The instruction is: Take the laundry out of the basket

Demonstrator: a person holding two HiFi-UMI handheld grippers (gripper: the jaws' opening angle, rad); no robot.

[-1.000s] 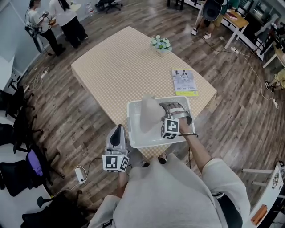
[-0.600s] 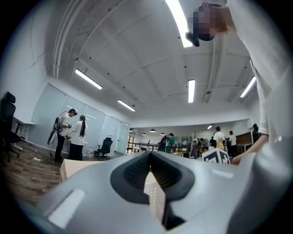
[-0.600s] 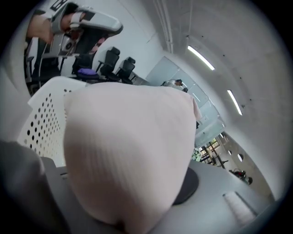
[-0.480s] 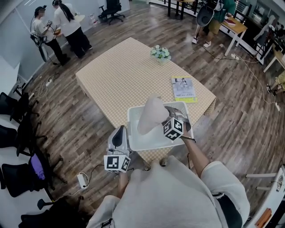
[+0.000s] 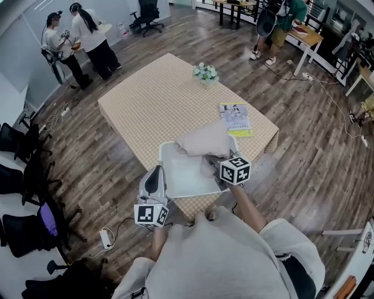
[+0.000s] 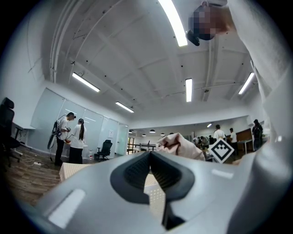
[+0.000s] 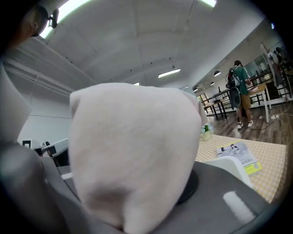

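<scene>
A white laundry basket [image 5: 166,169] stands on the near end of a checkered table [image 5: 152,99]. My right gripper [image 5: 215,166] is shut on a pale beige piece of laundry [image 5: 204,140], held bunched above the basket's far right part. In the right gripper view the cloth [image 7: 132,151] fills the space between the jaws and hides the pads. My left gripper [image 5: 155,174] hangs shut and holds nothing, just off the basket's near left corner. In the left gripper view its jaws [image 6: 150,154] meet at the tips, with the cloth [image 6: 181,145] beyond.
A magazine [image 5: 235,118] lies on the table past the basket, and a small flower pot [image 5: 204,73] stands at the far edge. Two people [image 5: 87,38] stand at the far left, office chairs [image 5: 17,146] line the left, desks and another person [image 5: 280,14] are at the far right.
The cloth has come up from hanging as a cone inside the basket to a bunched lump above it. The right gripper tipped upward. The left gripper has stayed put.
</scene>
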